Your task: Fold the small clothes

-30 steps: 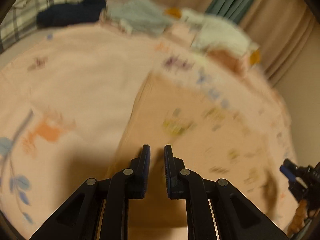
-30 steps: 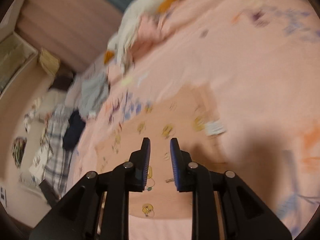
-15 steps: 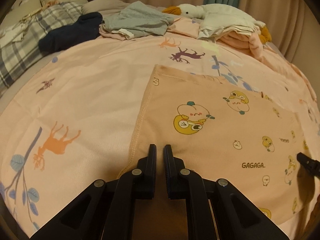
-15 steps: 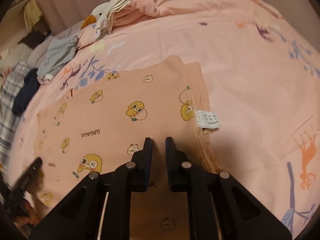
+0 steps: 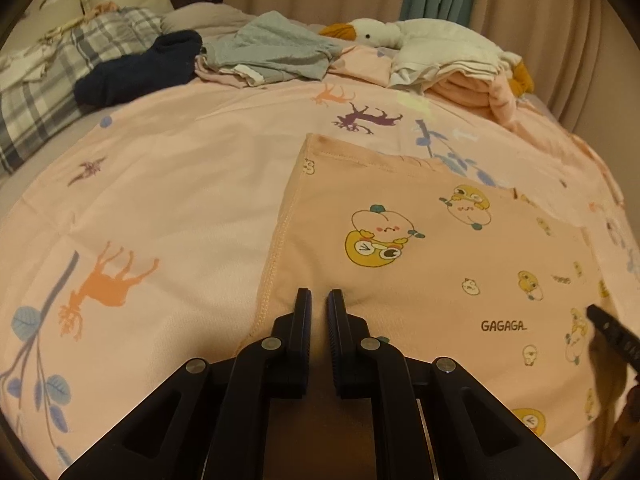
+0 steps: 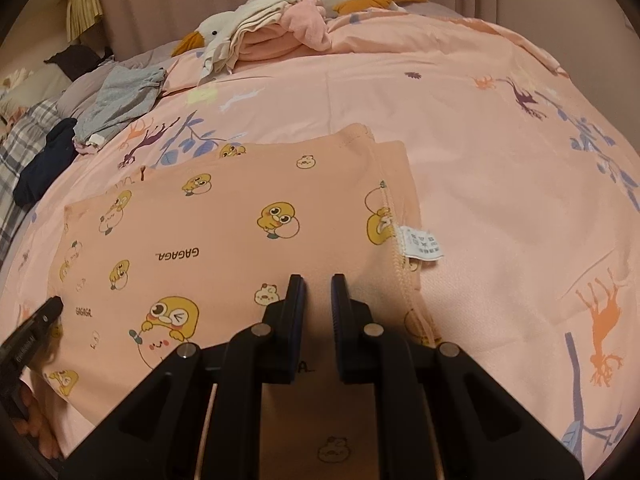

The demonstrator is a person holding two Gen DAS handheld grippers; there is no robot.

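Observation:
A peach garment with yellow duck prints and "GAGAGA" lettering (image 5: 432, 264) lies flat on the pink bedspread; it also shows in the right wrist view (image 6: 240, 232), with a white care label (image 6: 424, 244) at its right seam. My left gripper (image 5: 319, 300) sits low over the garment's near left edge, jaws a narrow gap apart, nothing visibly between them. My right gripper (image 6: 318, 286) sits over the near right part, jaws slightly apart and empty. Each gripper's tip shows at the edge of the other's view (image 5: 612, 336) (image 6: 36, 320).
The pink bedspread (image 5: 168, 208) with deer and leaf prints covers the bed. At the back lie a grey garment (image 5: 272, 52), a dark navy garment (image 5: 140, 68), a plaid cloth (image 5: 44, 92), folded pink and white clothes (image 5: 468, 80) and a white goose plush (image 5: 404, 36). Curtains hang behind.
Both grippers swung down and settled low over the garment's near edge; the views went from blurred to steady. The right jaws opened slightly from half a second ago.

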